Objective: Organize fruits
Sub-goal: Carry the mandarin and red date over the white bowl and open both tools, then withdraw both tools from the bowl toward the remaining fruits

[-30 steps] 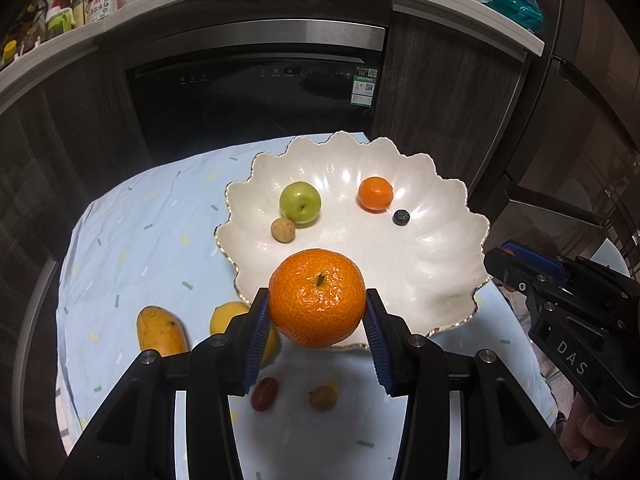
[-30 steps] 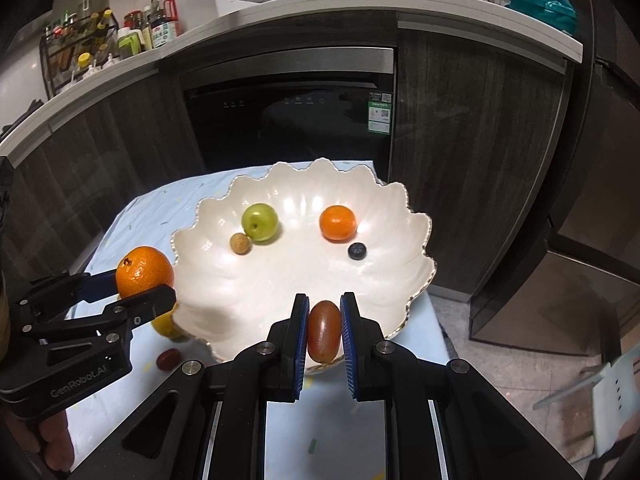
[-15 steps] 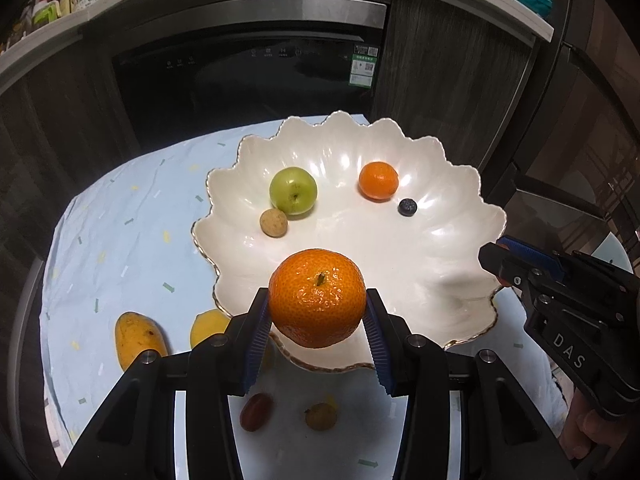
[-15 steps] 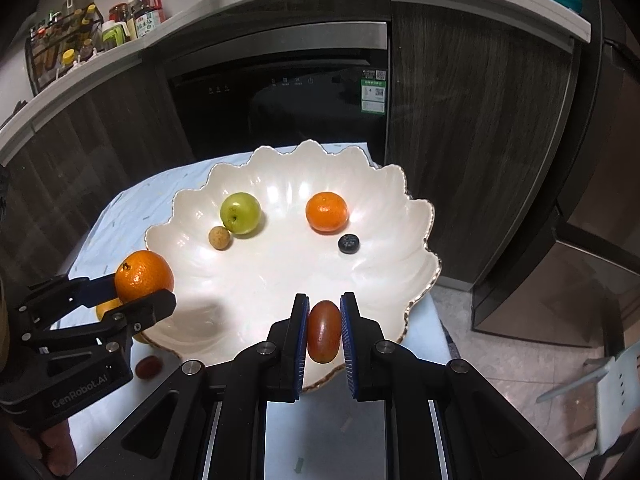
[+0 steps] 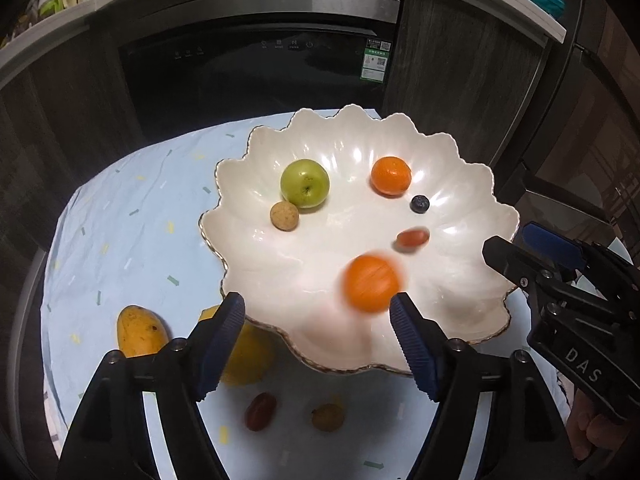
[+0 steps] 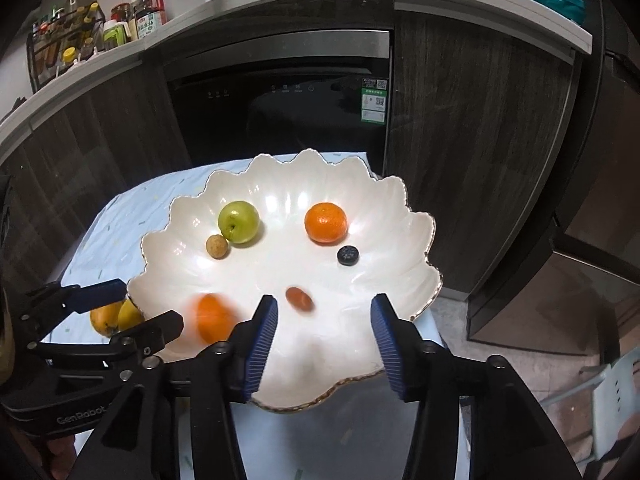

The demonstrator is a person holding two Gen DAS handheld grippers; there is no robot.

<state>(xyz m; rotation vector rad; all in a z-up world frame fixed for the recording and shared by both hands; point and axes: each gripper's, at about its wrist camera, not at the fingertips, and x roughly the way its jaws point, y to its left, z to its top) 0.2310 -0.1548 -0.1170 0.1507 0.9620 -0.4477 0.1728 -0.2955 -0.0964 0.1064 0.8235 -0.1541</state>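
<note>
Rolling free in the bowl (image 5: 460, 184), the firm, smooth orange (image 5: 372, 284) suits a hold across its middle; both grippers' jaws, just opened, hold nothing.

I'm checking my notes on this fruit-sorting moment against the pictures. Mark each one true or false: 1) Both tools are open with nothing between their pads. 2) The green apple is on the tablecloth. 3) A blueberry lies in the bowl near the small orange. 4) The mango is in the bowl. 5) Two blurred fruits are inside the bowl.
1) True: the left tool and right tool have just been opening and grip nothing.
2) False: the green apple sits in the white bowl.
3) True: the blueberry lies beside the small orange.
4) False: the mango lies on the tablecloth.
5) True: the large orange and the reddish fruit are blurred inside the bowl.
</note>
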